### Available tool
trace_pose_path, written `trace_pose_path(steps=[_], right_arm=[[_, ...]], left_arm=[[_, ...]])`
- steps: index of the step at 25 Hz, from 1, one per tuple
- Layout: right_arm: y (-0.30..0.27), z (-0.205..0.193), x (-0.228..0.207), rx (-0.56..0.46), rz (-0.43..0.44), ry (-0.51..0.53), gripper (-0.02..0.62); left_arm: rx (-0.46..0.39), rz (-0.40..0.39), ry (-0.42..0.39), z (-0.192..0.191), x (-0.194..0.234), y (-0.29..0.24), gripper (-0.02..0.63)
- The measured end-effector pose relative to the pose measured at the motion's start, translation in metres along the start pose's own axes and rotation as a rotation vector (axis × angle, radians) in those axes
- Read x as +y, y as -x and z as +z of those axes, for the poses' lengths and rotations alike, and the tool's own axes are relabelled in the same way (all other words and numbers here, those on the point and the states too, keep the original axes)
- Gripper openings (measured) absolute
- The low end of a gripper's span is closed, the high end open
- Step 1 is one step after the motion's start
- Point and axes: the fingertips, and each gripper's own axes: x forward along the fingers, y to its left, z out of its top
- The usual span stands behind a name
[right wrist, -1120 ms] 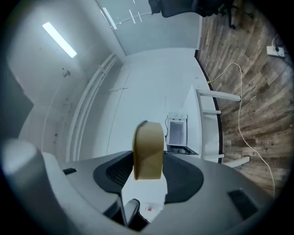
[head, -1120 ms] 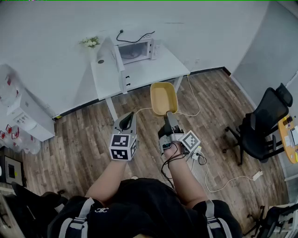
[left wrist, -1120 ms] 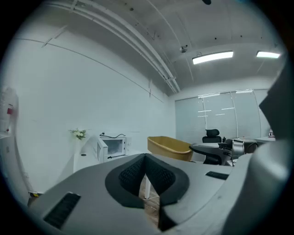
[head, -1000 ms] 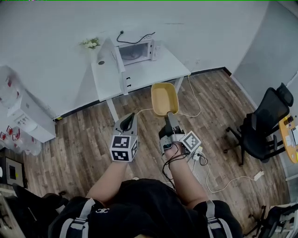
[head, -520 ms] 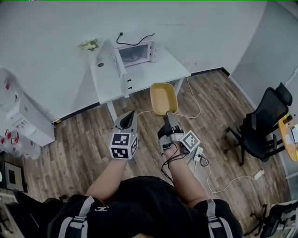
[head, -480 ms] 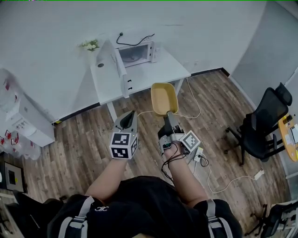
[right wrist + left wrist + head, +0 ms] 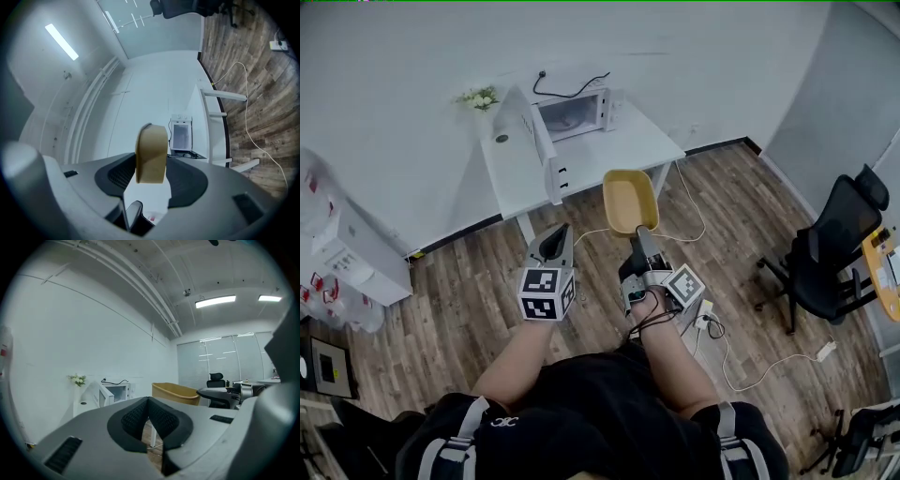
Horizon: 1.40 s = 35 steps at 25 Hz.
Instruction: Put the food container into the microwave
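Observation:
A shallow yellow food container hangs in the air over the wooden floor, in front of the white table. My right gripper is shut on its near rim; in the right gripper view the container stands edge-on between the pads. The white microwave sits at the back of the table with its door swung open to the left; it shows small and far in the right gripper view. My left gripper is beside it, shut, with nothing between its pads.
A black office chair stands at the right, by a yellow desk edge. Cables and a power strip lie on the floor under my right arm. White boxes line the left wall. A small flower pot sits on the table's far left corner.
The grippers and the container keep their places in the head view. The table and microwave have drifted slightly, as the head camera shifted a little.

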Motion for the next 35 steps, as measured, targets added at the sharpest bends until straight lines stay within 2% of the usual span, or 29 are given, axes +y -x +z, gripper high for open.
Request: trace_pose_path(steps=[6, 12, 25, 35], right_arm=[[-0.026, 0.018, -0.012, 0.001, 0.011, -0.011, 0.212], [-0.07, 0.051, -0.029, 0.013, 0.016, -0.025, 0.212], [-0.208, 0.17, -0.074, 0.072, 0.023, -0.054, 0.212], [-0.323, 0.256, -0.1, 0.193, 0.015, -0.073, 0.212]], left_arm=[[-0.009, 0.015, -0.011, 0.004, 0.01, -0.03, -0.006], [-0.002, 0.018, -0.014, 0.003, 0.014, -0.084, -0.006], [0.035, 0.075, 0.007, 0.005, 0.02, -0.266, -0.006], [0.053, 0.167, 0.022, 0.027, 0.029, -0.408, -0.006]])
